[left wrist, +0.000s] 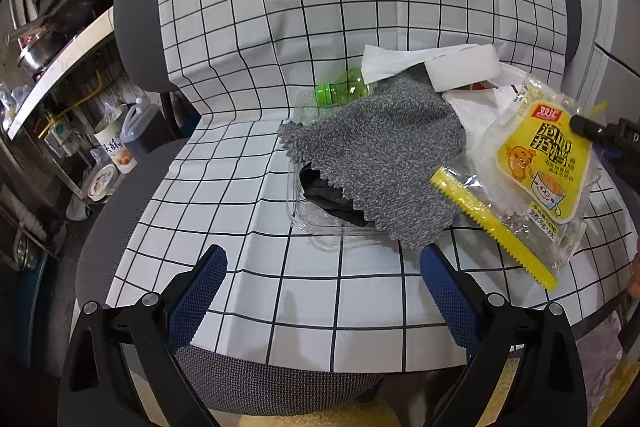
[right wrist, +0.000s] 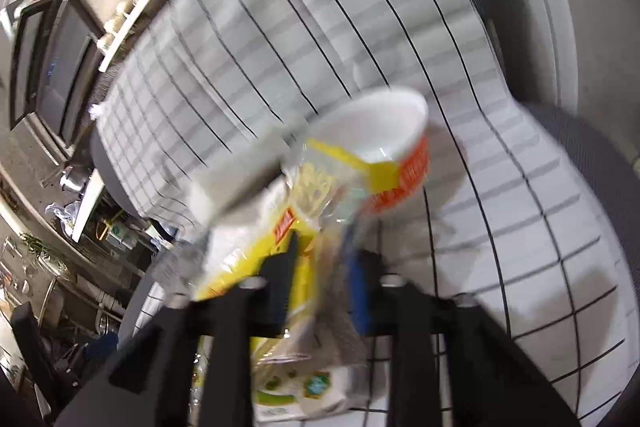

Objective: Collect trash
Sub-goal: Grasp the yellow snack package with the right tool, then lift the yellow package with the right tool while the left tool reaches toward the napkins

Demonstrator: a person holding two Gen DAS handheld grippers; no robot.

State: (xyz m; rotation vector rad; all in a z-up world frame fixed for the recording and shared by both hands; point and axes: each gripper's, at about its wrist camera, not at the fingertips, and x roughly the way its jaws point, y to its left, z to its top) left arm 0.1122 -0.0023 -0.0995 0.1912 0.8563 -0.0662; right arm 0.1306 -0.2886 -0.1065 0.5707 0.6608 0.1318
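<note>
A pile of trash lies on a chair draped in a checked cloth [left wrist: 248, 219]. In the left wrist view I see a grey rag [left wrist: 384, 155] over a clear plastic tray [left wrist: 316, 223], a green bottle [left wrist: 344, 91], white tissue [left wrist: 404, 61], a white sponge block [left wrist: 464, 69] and a yellow snack wrapper [left wrist: 544, 163]. My left gripper [left wrist: 324, 287] is open and empty, in front of the tray. My right gripper [right wrist: 320, 263] is shut on the yellow wrapper [right wrist: 280, 227] and holds it up; its tip shows in the left wrist view [left wrist: 592, 129]. A white and orange paper bowl [right wrist: 384, 139] stands behind the wrapper.
The chair's grey backrest [left wrist: 136, 23] rises behind the pile. Left of the chair is a cluttered shelf with pots [left wrist: 36, 55], a jug [left wrist: 138, 127] and a printed canister [left wrist: 114, 147]. A dark cabinet [right wrist: 48, 67] stands at far left in the right wrist view.
</note>
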